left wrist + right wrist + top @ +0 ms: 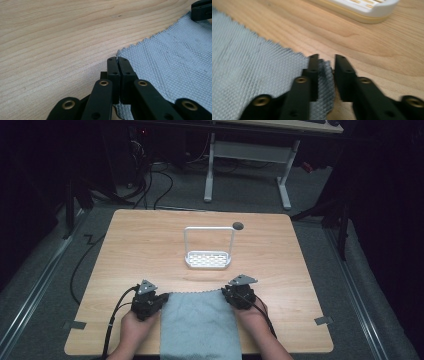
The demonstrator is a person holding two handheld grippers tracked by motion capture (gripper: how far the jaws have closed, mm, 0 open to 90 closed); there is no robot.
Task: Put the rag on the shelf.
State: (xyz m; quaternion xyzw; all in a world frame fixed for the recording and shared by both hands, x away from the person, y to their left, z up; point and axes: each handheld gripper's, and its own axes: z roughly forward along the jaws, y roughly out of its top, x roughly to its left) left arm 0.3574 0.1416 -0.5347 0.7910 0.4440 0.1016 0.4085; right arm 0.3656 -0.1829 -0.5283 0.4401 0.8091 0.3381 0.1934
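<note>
Cloth: grey waffle-weave towel point(200, 322) lies flat at near edge of table point(150, 245), between our two grippers; its near end runs off bottom of high view.
Handling: we judge it light, soft, floppy, w/ grippy texture; it'll sag & fold once lifted, not fragile, unlikely to slip.
Where to hold: the two far corners, one per gripper, pinching right at the zigzag edge so cloth hangs even.
Left gripper point(117, 60): jaws together at far-left corner of towel; in left gripper view they look clamped on the corner's edge, cloth passing under them.
Right gripper point(325, 61): jaws apart w/ far-right corner bunched up betw. them, touching the one jaw; not pinched yet, we'd say.
Rack: white slotted tray w/ tall wire handle point(208, 259) sits mid-table, well apart from towel.
Dark disc point(238, 225): small, round, just past rack; can't tell what it is.
Hidden: how much cloth left jaws actually bite, since the links cover it; towel's full length, cut off; right gripper view is blurred at left, so weave detail is soft there.
</note>
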